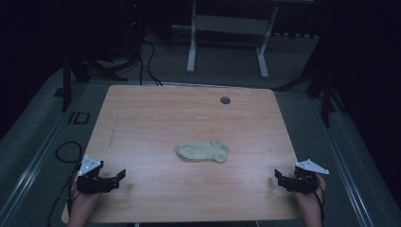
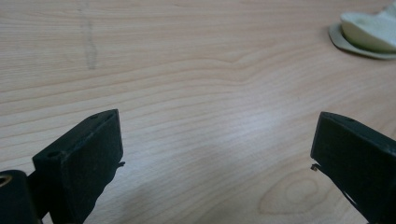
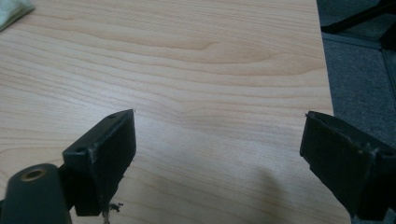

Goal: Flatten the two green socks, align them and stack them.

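Left gripper point(image 1: 120, 176) low at the near left table point(image 1: 142, 118) corner, jaws wide apart and empty, right gripper point(image 1: 278, 176) mirrored at the near right edge, jaws likewise spread, bare wood between, pale sock point(image 1: 203, 151) lying flat mid-table, well apart from both.

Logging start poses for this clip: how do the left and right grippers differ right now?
The left gripper sits at the table's near left corner with jaws pointing right; the right gripper sits at the near right edge with jaws pointing left. The sock shows at upper right in the left gripper view, upper left in the right one. Both are open, empty and apart from the sock.
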A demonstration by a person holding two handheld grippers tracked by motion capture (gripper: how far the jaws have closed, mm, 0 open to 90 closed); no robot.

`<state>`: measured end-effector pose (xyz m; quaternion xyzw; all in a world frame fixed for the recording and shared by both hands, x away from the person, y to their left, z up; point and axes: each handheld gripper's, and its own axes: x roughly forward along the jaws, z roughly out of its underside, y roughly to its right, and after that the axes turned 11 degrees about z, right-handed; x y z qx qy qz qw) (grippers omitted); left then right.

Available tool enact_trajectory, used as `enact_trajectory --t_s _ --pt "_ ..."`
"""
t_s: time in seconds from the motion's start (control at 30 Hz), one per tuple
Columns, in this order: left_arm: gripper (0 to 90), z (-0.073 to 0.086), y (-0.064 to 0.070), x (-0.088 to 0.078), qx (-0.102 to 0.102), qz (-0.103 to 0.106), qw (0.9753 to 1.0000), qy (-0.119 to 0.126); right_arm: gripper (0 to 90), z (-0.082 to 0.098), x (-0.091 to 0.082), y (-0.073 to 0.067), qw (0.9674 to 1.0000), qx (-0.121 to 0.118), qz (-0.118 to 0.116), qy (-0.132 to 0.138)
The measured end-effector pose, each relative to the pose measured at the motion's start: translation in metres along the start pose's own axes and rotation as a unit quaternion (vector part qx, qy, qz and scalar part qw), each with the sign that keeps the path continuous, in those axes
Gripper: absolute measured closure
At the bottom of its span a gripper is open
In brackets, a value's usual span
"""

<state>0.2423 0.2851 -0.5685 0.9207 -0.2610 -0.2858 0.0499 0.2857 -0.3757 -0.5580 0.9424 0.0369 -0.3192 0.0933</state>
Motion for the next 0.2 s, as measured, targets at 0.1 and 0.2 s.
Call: enact_trajectory --t_s 0.1,0.2 --pt "2.2 0.0009 0.0002 0.0002 0.001 0.001 1.0000 -0.003 10.5 0.0002 0.0003 -0.0011 1.0000 -0.004 0.001 0.001" --pt "2.2 0.0017 0.0008 0.0007 0.005 0.001 1.0000 -0.006 10.5 0.0001 0.0008 -0.0021 1.0000 -0.007 0.000 0.000"
